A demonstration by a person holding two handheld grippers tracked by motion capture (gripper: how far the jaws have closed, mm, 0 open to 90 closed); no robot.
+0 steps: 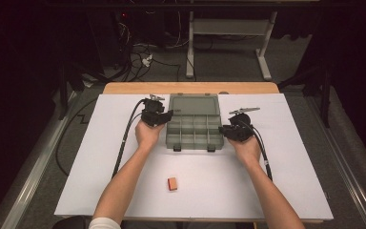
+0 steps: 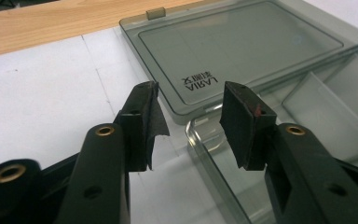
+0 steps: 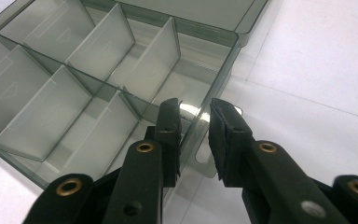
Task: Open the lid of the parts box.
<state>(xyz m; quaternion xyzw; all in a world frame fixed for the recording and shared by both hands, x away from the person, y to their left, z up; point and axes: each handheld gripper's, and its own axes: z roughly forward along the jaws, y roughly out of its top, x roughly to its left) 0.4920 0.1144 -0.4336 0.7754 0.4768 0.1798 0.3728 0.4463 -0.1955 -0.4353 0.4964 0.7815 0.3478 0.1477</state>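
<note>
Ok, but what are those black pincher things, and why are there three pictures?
Those are two claws, tools that a person holds, one in each hand. The big picture comes from a camera above the table. In it the left claw and the right claw sit on either side of a clear grey compartment box with its lid flipped open. The other two pictures come from little cameras riding on each claw, looking along its black jaws. Both claws are open and hold nothing. The right one has the box's side wall between its jaws but isn't squeezing it. A small orange block lies on the white sheet, nearer the person.
</note>
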